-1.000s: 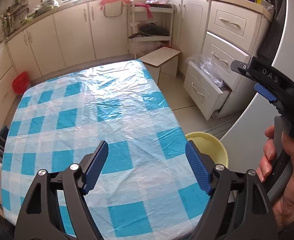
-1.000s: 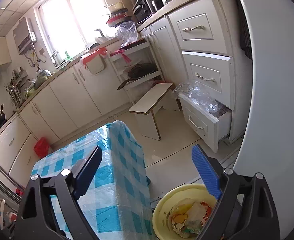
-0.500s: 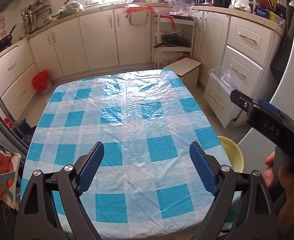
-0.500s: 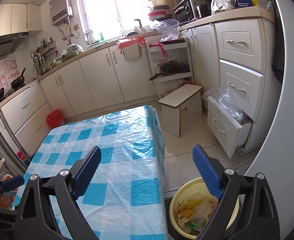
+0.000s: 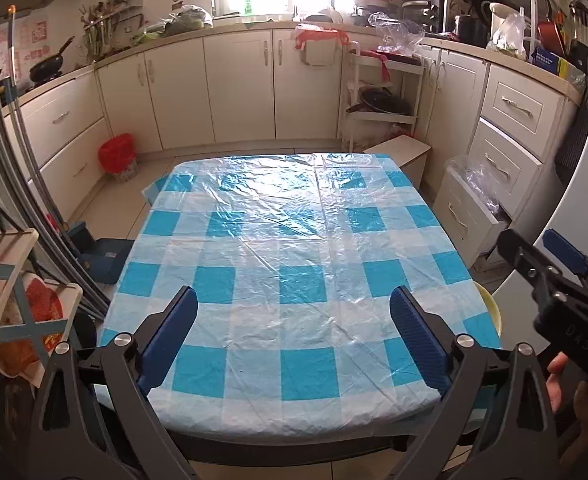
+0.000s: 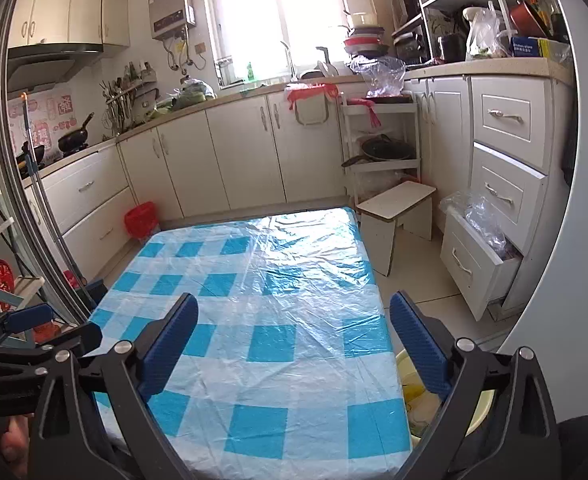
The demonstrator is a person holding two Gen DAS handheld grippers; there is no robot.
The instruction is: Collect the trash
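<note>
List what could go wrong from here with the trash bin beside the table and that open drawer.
1. The yellow bin, holding trash, sits on the floor tight against the table's right edge, partly hidden under the tablecloth; a knee or a swinging claw could tip it.
2. The bottom drawer stands pulled out with a clear plastic bag spilling over it, a likely snag or shin hazard when stepping that way.
3. The thin plastic tablecloth lies loose and wrinkled; the opening left claw could catch and drag it.

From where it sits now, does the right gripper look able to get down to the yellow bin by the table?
Probably yes. The yellow bin sits just under the right gripper, right of the table edge, its top uncovered. The jaws are opening with nothing between them.
</note>
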